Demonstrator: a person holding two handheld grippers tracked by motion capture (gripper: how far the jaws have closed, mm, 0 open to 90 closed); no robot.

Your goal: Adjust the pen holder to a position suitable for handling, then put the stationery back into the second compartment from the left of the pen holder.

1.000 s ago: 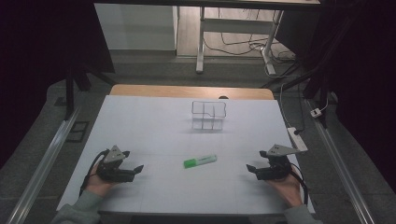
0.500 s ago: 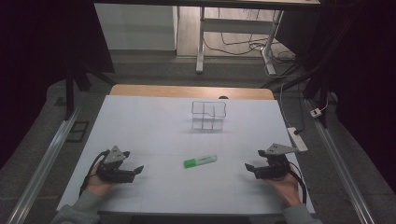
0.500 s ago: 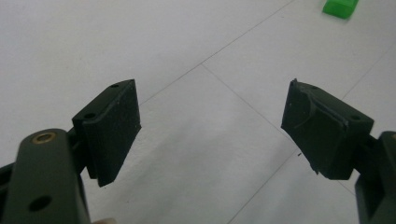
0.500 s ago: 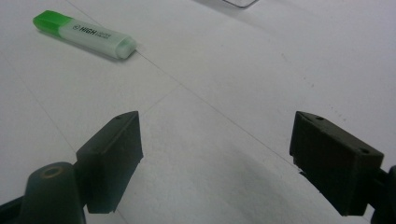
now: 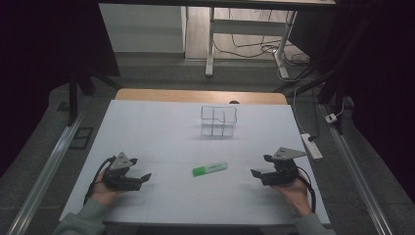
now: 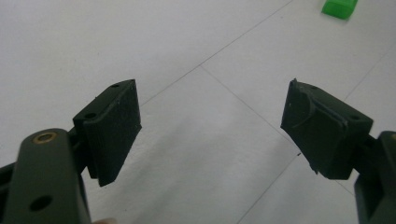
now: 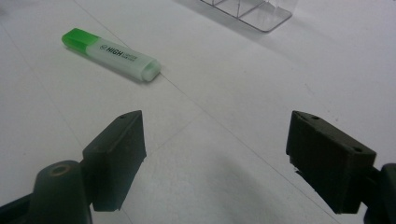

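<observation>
The room was dim, with a dark floor, cables and a frame beyond the far edge; the worktop was covered in a white sheet marked by faint straight lines. A green highlighter lay flat near the middle of the sheet, toward the person's side. A clear compartmented holder stood farther back, well apart from it and empty as far as could be seen.

The left claw rested low at the near left, held in the left hand. Its jaws stood spread, with nothing between them. The right claw sat at the near right in the right hand, its jaws likewise spread and empty.

Relation governing the next move: the highlighter lay between the two claws, touching neither. Its long axis ran roughly left to right across the sheet, tilted slightly, with the green cap toward the left claw and the pale body toward the right claw. In the right gripper view, the highlighter lay ahead and to the left of the jaws. In the left gripper view, its green cap end showed at the upper right edge. The right claw appeared slightly nearer, though the margin was small; either claw would need to travel inward and close across the short axis of the barrel.
</observation>
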